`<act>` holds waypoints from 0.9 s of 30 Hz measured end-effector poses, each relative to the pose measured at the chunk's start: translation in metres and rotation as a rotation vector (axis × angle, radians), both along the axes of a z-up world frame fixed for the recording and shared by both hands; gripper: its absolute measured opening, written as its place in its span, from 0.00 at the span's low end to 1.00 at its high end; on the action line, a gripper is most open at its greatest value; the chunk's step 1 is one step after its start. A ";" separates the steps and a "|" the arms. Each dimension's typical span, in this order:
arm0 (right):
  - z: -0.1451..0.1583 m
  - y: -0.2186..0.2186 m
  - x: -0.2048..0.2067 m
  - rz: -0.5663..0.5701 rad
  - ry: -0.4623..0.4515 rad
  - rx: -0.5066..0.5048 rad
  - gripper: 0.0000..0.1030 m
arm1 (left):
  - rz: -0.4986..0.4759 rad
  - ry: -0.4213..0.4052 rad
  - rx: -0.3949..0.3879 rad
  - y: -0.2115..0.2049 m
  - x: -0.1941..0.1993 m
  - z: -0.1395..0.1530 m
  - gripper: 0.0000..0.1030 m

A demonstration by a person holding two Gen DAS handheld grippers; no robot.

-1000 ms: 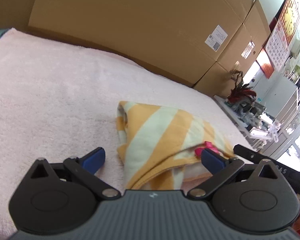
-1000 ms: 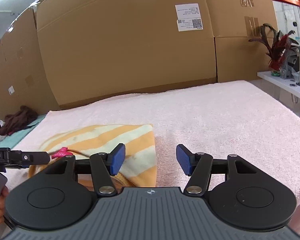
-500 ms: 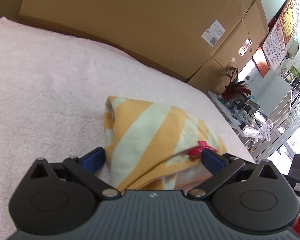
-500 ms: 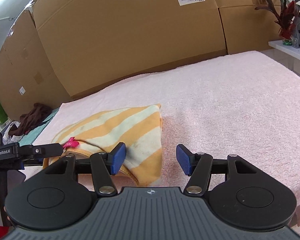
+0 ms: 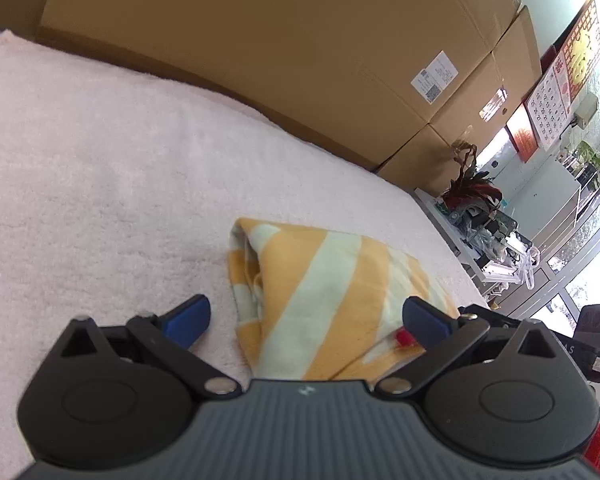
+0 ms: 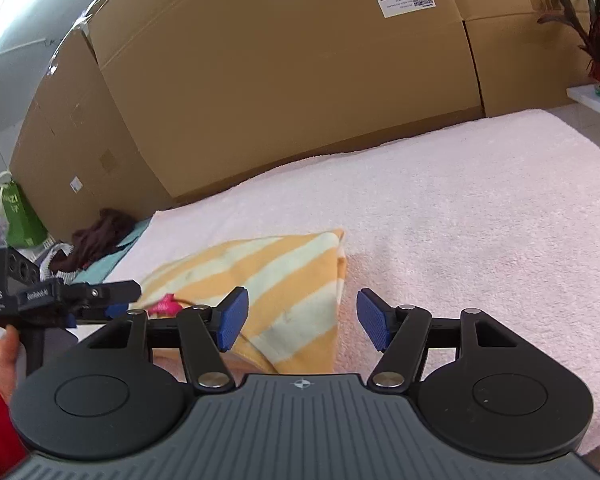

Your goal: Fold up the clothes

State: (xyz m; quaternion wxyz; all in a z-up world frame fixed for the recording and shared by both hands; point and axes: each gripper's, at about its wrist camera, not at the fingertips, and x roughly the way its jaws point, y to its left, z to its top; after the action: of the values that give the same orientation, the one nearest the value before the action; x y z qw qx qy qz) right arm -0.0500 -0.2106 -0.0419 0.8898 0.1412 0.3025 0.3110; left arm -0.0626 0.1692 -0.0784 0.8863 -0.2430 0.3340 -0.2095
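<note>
On the pink terry-covered table [image 6: 480,200] lies our folded yellow-and-cream striped garment [image 5: 324,280]; left gripper [image 5: 304,316] and right gripper [image 6: 298,316] both gape empty, right just widening, straddling opposite edges, probably for another fold.

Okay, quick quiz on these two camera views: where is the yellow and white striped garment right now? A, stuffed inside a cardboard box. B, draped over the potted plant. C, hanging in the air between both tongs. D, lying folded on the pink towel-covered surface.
D: the striped garment lies folded flat on the pink towel, with the open left tongs and the open right tongs near its front edge, gripping nothing.
</note>
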 end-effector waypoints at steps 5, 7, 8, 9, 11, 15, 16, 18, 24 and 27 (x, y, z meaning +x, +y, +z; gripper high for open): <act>-0.016 0.005 0.017 -0.026 0.111 0.049 0.63 | -0.028 -0.025 -0.015 -0.004 0.000 -0.004 0.99; -0.019 0.004 0.016 -0.002 0.134 0.070 0.63 | -0.077 -0.013 -0.055 -0.003 -0.002 -0.006 0.99; -0.020 0.004 0.014 0.008 0.131 0.065 0.63 | -0.087 -0.010 -0.058 -0.004 -0.004 -0.006 0.99; -0.019 0.006 0.011 0.021 0.123 0.049 0.63 | -0.093 -0.013 -0.050 -0.004 -0.005 -0.006 0.99; -0.015 0.009 0.005 0.053 0.106 0.005 0.63 | -0.102 -0.019 -0.032 -0.006 -0.007 -0.005 0.99; -0.015 0.017 0.001 0.082 0.075 -0.035 0.63 | -0.099 -0.024 -0.002 -0.012 -0.006 -0.004 0.99; -0.016 0.018 0.002 0.080 0.078 -0.026 0.63 | -0.090 -0.032 -0.007 -0.012 -0.007 -0.005 0.99; -0.017 0.020 0.003 0.075 0.076 -0.013 0.63 | -0.075 -0.050 -0.014 -0.012 -0.008 -0.008 0.99; -0.019 0.019 -0.003 0.089 0.043 -0.006 0.60 | -0.047 -0.062 0.051 -0.022 -0.012 -0.005 0.99; -0.020 0.019 -0.002 0.094 0.040 0.005 0.60 | -0.019 -0.077 0.044 -0.024 -0.015 -0.007 0.99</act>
State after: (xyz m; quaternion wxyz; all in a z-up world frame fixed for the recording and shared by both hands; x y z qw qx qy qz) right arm -0.0516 -0.1916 -0.0617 0.8677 0.1353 0.3260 0.3501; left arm -0.0776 0.1455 -0.0856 0.9016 -0.2118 0.3064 -0.2199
